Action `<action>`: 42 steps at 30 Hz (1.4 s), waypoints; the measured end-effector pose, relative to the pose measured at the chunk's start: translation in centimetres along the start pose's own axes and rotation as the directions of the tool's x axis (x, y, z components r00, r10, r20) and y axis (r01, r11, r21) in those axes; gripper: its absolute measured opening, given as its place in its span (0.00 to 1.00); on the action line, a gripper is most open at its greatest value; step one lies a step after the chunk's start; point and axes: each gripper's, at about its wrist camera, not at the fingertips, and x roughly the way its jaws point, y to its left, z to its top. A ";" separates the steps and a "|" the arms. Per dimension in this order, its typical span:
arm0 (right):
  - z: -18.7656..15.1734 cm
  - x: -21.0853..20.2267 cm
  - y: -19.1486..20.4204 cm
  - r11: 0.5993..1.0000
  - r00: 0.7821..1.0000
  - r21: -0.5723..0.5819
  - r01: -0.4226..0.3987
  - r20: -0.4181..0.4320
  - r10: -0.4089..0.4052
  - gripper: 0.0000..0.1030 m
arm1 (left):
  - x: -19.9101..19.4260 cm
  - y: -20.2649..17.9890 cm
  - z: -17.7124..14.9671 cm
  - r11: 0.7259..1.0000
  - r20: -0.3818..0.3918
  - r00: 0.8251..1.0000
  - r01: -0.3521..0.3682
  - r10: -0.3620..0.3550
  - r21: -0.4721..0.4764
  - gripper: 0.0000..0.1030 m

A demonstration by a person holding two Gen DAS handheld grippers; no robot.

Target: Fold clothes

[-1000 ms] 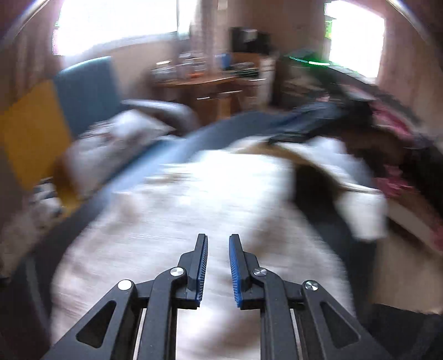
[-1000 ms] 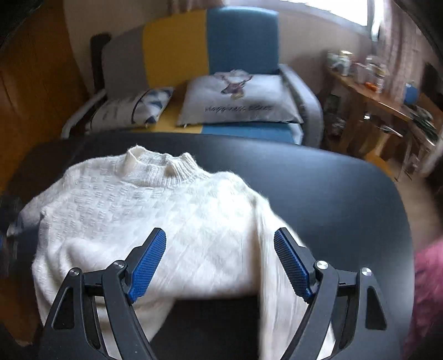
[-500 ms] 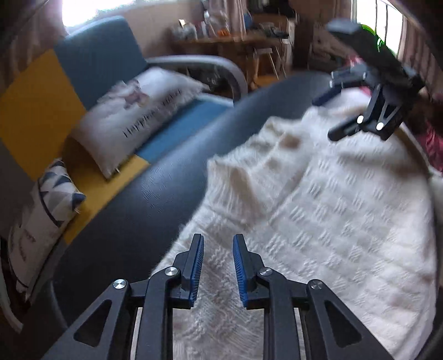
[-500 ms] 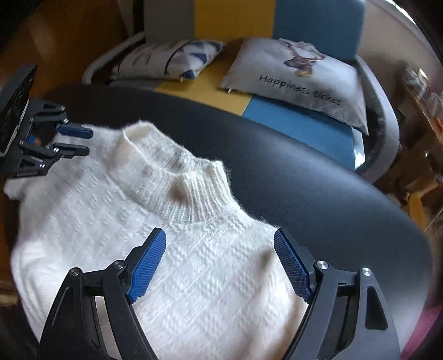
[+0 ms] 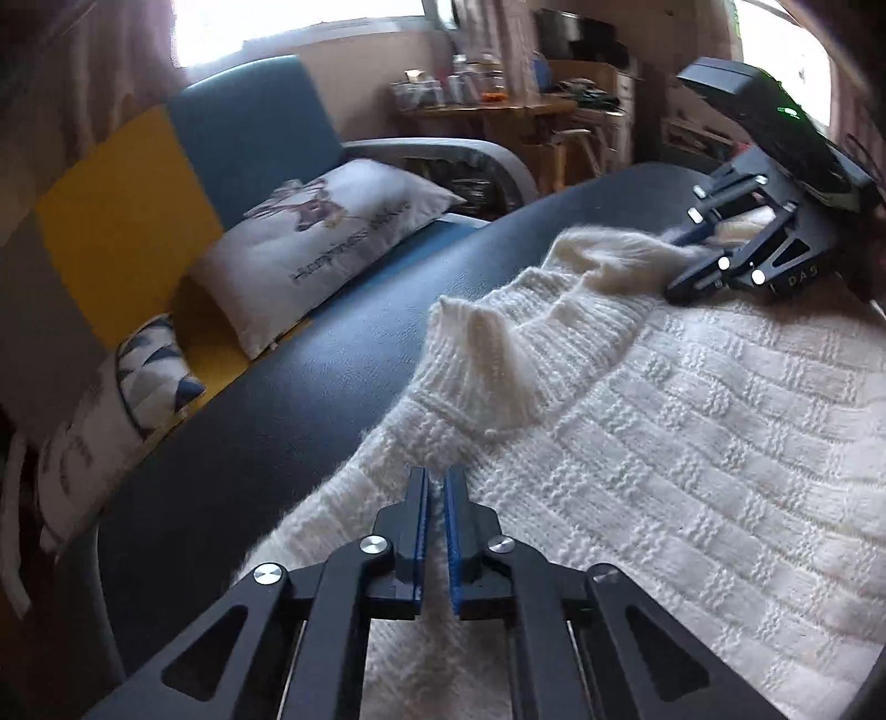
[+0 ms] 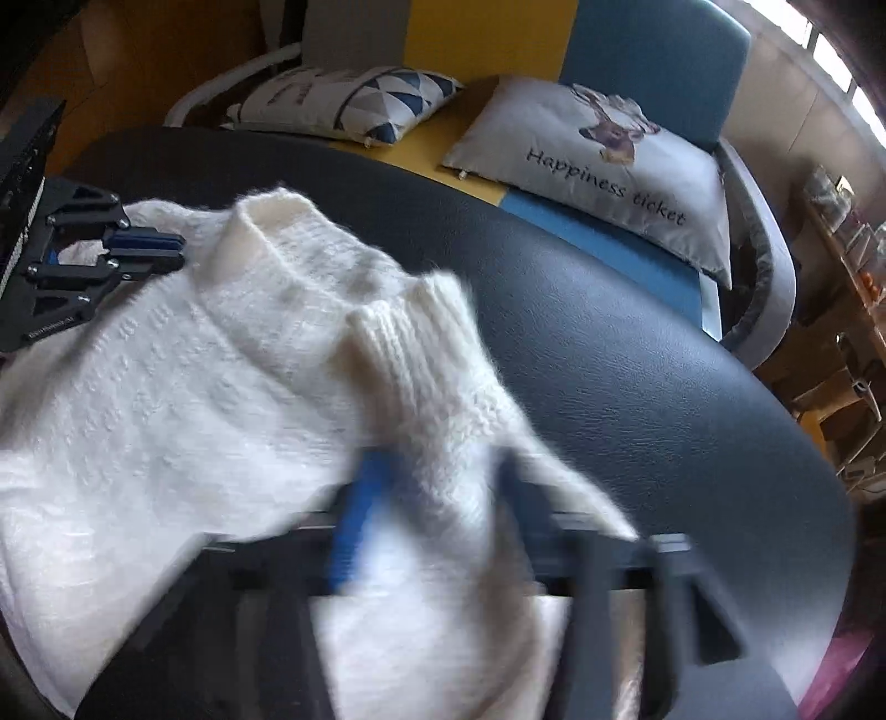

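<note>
Sweater (image 5: pixel 692 443) on dark table (image 5: pixel 310 399), left gripper (image 5: pixel 436 487) pinching shoulder, right gripper (image 6: pixel 437 498) blurred, grip unclear.

Black linkage grippers, blue ribbed fingers (image 5: pixel 416 515), silver screws.

Your dark, leather-look desk (image 5: pixel 310 399) carries one white knitted sweater (image 5: pixel 692 443), spread flat, collar toward the sofa.

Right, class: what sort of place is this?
Probably a living room at home: a blue and yellow sofa with printed cushions, and a cluttered wooden desk by a window.
</note>
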 end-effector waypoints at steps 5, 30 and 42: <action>0.2 -1.0 1.8 0.998 0.997 -0.015 0.062 0.039 -0.062 0.13 | -1.5 -0.2 -1.1 0.997 0.005 0.998 -0.064 0.064 -0.035 0.00; 3.2 -2.4 -1.5 0.952 0.976 0.302 -0.055 0.218 -0.013 0.19 | 0.2 6.6 -2.9 0.913 -0.021 0.915 -0.401 0.403 0.076 0.03; -12.7 -12.5 -3.5 0.917 0.974 0.351 0.192 0.048 -0.223 0.66 | -13.5 -12.1 -2.0 0.926 0.140 0.917 0.358 -0.373 0.122 0.11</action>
